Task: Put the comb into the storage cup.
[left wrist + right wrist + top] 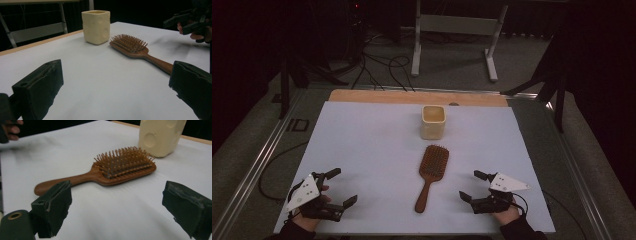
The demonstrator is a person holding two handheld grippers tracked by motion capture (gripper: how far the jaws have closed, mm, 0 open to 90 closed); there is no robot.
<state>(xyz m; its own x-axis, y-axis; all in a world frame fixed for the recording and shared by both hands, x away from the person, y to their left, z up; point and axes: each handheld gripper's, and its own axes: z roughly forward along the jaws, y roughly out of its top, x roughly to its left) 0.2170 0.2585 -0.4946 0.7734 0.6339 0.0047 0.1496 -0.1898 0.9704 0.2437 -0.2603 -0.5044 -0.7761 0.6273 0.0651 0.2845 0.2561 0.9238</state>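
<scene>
The right tool (476, 187) and left tool (337, 187) both rested released, jaws spread and empty, at the near corners of the white surface (372, 135). Between them lay a brown wooden paddle hairbrush (430, 176), bristles up, handle toward the person, slightly nearer the right tool. A cream square cup (433, 121) stood just beyond the brush head.

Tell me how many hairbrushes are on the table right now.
1. The wooden hairbrush lies bristles up near the middle of the white table, handle toward the person, just in front of the cream cup. Nothing on the table could hide another.
</scene>
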